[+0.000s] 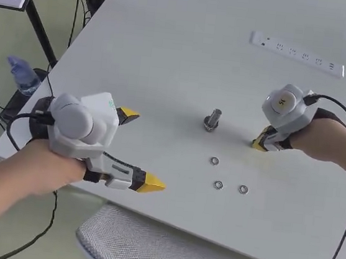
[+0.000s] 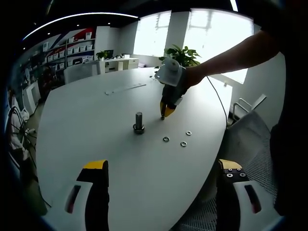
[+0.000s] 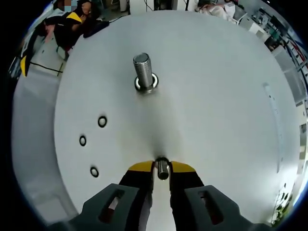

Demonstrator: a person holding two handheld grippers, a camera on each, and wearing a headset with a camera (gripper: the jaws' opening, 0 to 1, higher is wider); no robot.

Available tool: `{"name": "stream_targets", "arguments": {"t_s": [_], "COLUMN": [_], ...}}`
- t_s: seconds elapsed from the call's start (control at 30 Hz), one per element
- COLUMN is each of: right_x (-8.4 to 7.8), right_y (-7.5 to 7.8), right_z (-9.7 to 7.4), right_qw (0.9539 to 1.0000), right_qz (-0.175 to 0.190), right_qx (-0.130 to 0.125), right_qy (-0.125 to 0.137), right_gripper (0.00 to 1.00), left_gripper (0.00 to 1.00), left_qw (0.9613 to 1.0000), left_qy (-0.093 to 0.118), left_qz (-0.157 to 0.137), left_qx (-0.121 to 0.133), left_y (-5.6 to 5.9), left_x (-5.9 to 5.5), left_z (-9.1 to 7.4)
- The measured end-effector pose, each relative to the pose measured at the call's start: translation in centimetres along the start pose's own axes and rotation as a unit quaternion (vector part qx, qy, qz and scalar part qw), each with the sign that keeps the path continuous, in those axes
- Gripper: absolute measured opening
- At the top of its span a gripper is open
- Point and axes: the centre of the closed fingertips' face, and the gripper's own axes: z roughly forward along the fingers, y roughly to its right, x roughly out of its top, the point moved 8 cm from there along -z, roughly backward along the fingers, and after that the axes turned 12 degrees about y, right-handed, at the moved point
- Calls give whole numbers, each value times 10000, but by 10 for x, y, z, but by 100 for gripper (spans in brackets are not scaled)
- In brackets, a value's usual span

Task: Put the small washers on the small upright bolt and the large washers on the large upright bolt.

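One risk: the small bolt point(image 3: 162, 169), gripped by the right tool point(image 1: 259, 144) near the big bolt point(image 1: 212, 119), topples on release; left tool point(image 1: 144, 149) gapes wide.

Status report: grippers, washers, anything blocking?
Right gripper shut on small bolt, tips at table. Left gripper open, empty. Three washers loose near large bolt. Nothing in the way.

Table point(image 1: 169, 54), large bolt point(image 1: 212, 119), three washers point(image 1: 218, 185), power strip point(image 1: 297, 54)

Three washers point(image 1: 218, 184) lie on the table point(image 1: 169, 54) before the large bolt point(image 1: 212, 119), power strip point(image 1: 297, 53) behind.
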Motion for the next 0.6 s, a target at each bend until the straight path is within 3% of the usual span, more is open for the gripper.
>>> {"name": "stream_targets", "arguments": {"t_s": [0.6], "right_x": [-7], "right_y": [-7], "right_z": [2], "right_qw": [9999], "right_qz": [-77], "right_qx": [-107], "right_qy": [-5], "right_gripper": [14], "left_gripper": [91], "left_qw": [10000], "left_qy": [-6], "left_qz": [-30], "left_qx": [4], "left_y": [2], "left_x": [0], "left_z": [-4]}}
